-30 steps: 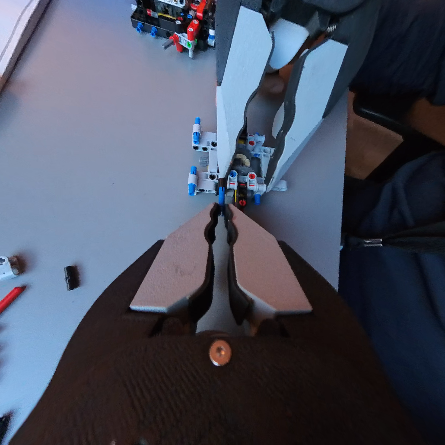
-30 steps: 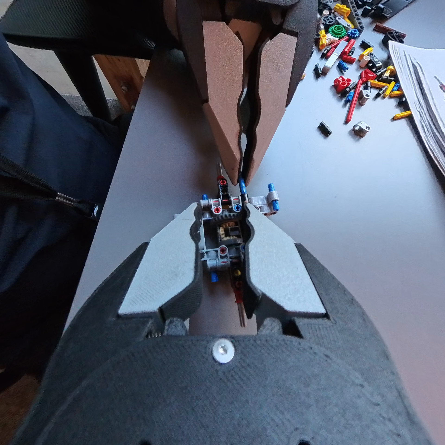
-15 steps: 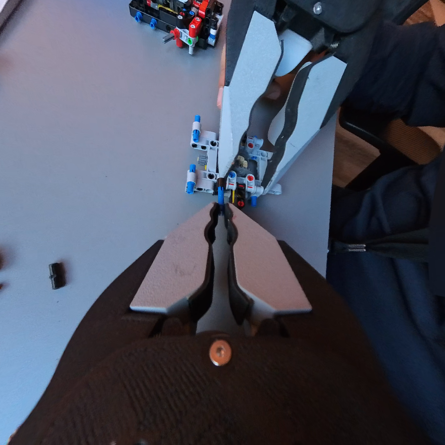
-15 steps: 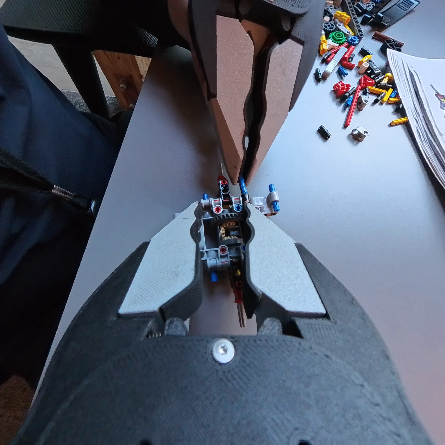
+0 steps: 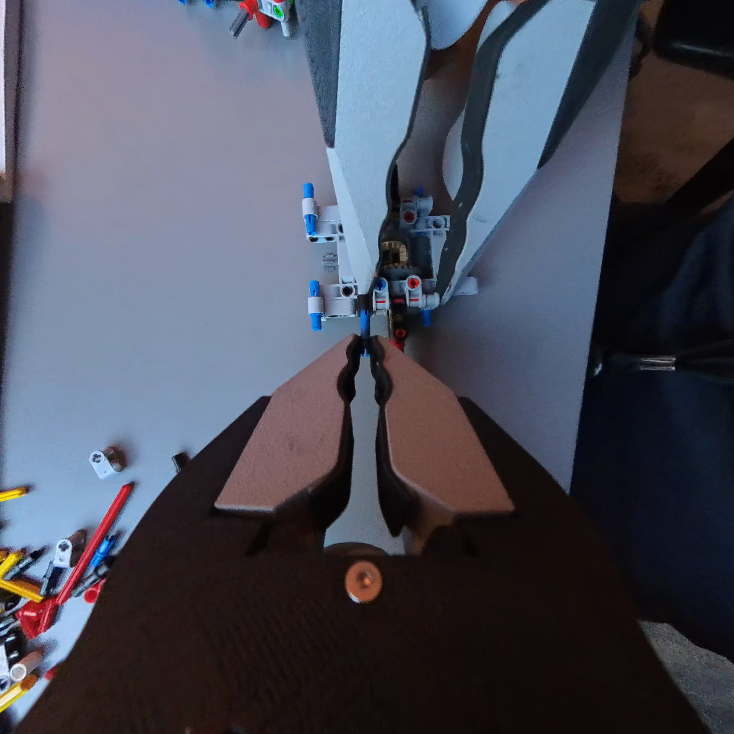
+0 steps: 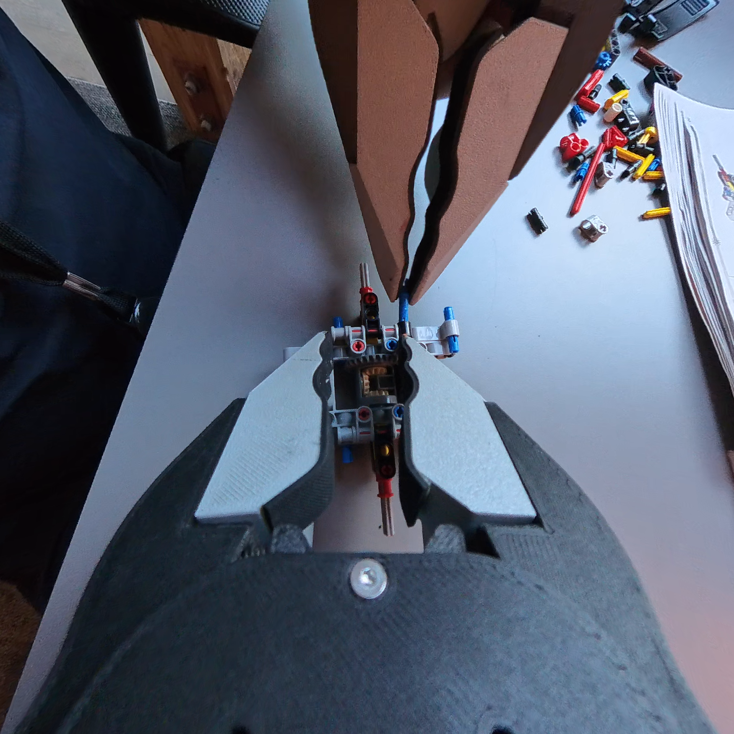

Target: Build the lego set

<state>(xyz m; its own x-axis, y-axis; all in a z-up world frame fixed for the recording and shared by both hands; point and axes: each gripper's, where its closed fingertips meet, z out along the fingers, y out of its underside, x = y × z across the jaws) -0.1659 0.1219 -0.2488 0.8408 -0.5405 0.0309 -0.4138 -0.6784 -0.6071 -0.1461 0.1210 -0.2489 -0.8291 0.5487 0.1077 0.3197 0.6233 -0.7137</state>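
Between left fingers (image 5: 349,349) — blue pin (image 5: 364,329); right clamps gearbox (image 6: 367,381).

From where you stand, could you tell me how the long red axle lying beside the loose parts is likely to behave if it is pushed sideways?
The red axle looks thin, straight and rigid, so it would probably slide or roll rather than bend. It seems light. One end lies among the loose parts, which may snag it and make it pivot across the grey table.
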